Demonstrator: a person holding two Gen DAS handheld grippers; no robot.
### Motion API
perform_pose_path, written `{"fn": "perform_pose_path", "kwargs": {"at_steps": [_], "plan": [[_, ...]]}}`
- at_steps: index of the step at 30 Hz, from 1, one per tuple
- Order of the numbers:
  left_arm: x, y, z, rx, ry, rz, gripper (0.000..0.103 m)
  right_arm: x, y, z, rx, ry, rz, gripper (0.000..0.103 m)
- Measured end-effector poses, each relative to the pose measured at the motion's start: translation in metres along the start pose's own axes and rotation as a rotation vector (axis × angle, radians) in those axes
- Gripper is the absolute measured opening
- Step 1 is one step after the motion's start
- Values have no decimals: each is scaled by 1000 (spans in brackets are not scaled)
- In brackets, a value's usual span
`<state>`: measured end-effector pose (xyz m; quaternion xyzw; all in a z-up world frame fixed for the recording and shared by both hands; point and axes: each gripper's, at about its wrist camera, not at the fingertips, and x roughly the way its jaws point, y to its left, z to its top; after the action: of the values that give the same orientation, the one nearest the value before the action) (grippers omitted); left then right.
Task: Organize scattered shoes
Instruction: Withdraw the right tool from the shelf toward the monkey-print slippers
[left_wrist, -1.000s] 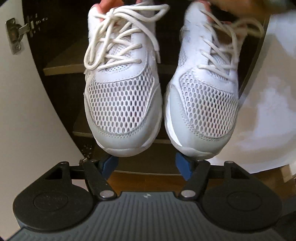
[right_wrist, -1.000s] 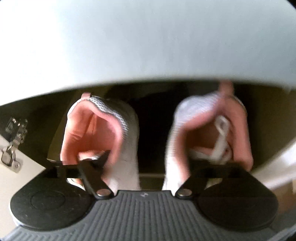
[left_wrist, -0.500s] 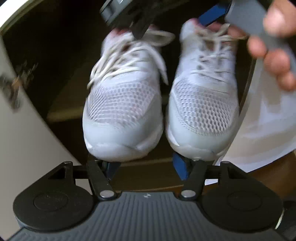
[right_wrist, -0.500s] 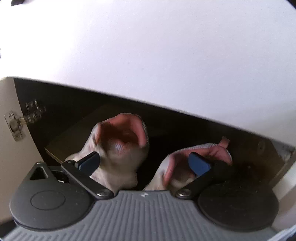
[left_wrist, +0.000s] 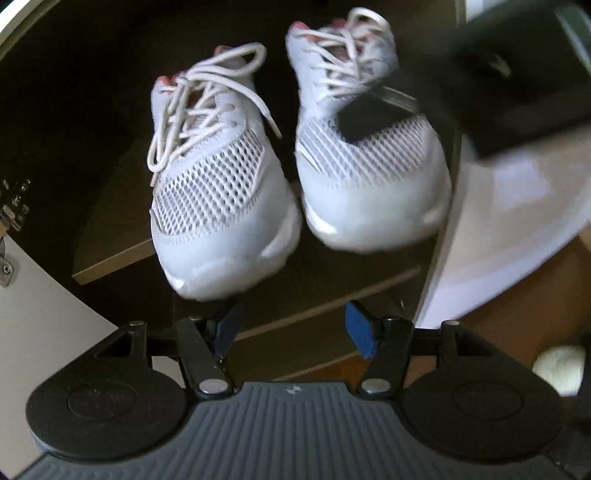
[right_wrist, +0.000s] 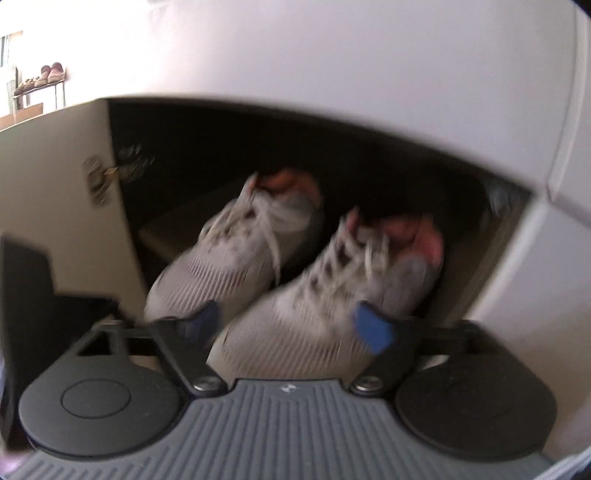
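Left tool (left_wrist: 293, 334): blue-padded fingers spread apart, nothing between them; released. It sits just below the toe of the left sneaker (left_wrist: 218, 192), with no contact visible.

Right tool (right_wrist: 286, 326): fingers likewise spread and empty; released. The view is motion-blurred. Its dark body (left_wrist: 491, 92) crosses the upper right of the left wrist view, overlapping the right sneaker (left_wrist: 365, 162); contact cannot be told.

Both sneakers are white mesh with grey toe caps, white laces and a pink lining. They stand side by side, toes outward, on a wooden shelf (left_wrist: 122, 254) inside a dark cabinet (right_wrist: 369, 147). A lower shelf edge (left_wrist: 332, 299) shows beneath.

A metal hinge (left_wrist: 7, 229) sits on the white cabinet door (left_wrist: 48, 325) at left. A white panel (left_wrist: 509, 221) bounds the opening at right.

Far left in the right wrist view, a distant rack (right_wrist: 37, 86) carries other shoes.
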<state>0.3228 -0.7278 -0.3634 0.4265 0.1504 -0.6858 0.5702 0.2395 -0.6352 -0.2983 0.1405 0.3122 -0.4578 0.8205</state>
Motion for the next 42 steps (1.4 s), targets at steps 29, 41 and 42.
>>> {"fn": "perform_pose_path", "kwargs": {"at_steps": [29, 41, 42], "plan": [[24, -19, 56, 234, -63, 73, 59, 67, -29, -4, 388, 218, -4, 25], [-19, -65, -36, -398, 78, 304, 68, 46, -30, -30, 90, 181, 211, 59], [-23, -78, -64, -466, 134, 308, 68, 47, -29, -39, 56, 206, 246, 60]]}}
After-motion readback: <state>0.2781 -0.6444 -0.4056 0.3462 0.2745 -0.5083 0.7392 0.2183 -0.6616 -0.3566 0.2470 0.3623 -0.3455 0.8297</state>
